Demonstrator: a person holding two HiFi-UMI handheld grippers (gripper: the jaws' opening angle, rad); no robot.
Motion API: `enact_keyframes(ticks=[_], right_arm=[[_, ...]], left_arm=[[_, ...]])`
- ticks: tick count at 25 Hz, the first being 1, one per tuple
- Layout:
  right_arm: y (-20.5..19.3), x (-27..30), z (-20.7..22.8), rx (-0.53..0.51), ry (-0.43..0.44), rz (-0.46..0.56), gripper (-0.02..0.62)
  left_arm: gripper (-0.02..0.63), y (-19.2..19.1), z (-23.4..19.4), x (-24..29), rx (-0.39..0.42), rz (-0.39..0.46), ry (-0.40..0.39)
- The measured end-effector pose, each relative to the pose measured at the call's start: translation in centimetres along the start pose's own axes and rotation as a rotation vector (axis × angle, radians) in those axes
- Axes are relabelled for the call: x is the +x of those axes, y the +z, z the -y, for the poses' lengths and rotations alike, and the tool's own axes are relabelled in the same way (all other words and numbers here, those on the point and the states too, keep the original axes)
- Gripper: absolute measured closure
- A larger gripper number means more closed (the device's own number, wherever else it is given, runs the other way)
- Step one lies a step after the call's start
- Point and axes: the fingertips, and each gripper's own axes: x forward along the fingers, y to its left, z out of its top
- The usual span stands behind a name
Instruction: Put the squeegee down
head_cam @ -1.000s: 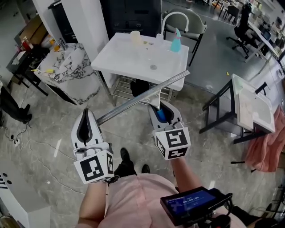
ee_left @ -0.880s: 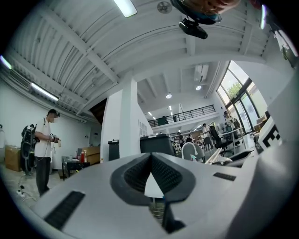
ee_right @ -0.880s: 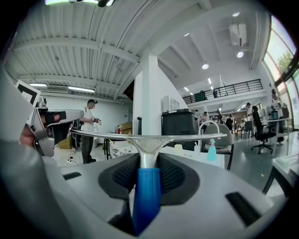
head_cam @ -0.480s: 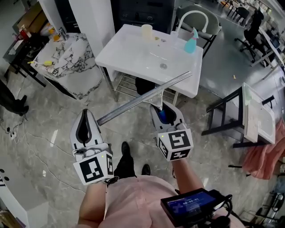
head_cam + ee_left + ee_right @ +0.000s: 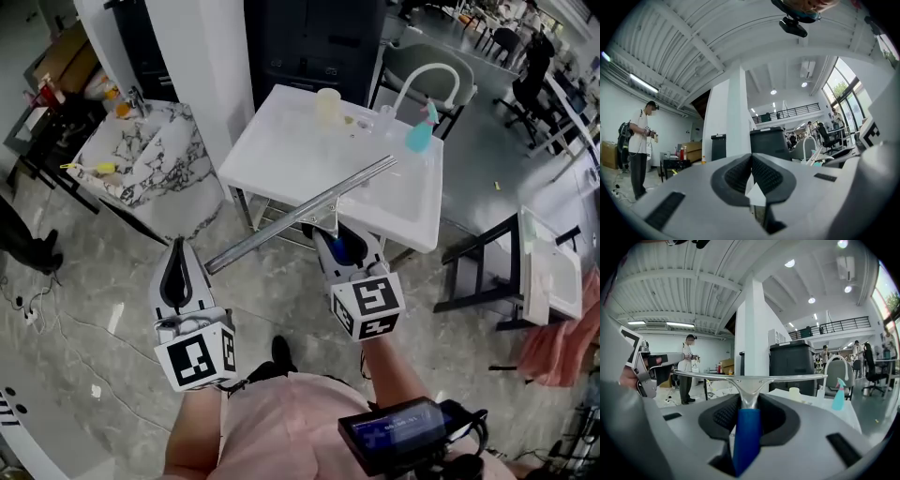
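Hanging empty on the left, the left gripper [image 5: 177,247] has jaws pressed together; the right gripper [image 5: 338,236] clamps the squeegee [image 5: 281,221] by its blue handle, near the white worktop [image 5: 281,141]. Likely mid-carry; next, reach over it, lower, release.

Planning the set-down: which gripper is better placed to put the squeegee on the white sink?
Right. The right gripper is clamped on the squeegee by its blue handle and is nearer the sink; the left gripper is shut, empty and farther from it.
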Motion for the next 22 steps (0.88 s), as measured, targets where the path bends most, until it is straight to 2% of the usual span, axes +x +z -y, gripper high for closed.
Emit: enact_keyframes(ticks=[5,11,22], right_arm=[[2.2,2.9,0.6,-0.007,-0.026,0.024,0.48],[1.7,5.2,1.3,-0.003,-0.036,-0.002,0.48],[-0.7,11.0,4.3,-0.001,0.011,-0.061,0.48]], left_arm=[[0.597,0.3,-1.0,3.2,0.004,0.017,-0.045],[0.597,-1.3,-0.3,5.4,0.001,-0.005,-0.1],[0.597,-4.4,0.4,11.7,0.013,-0.061,-0.096]])
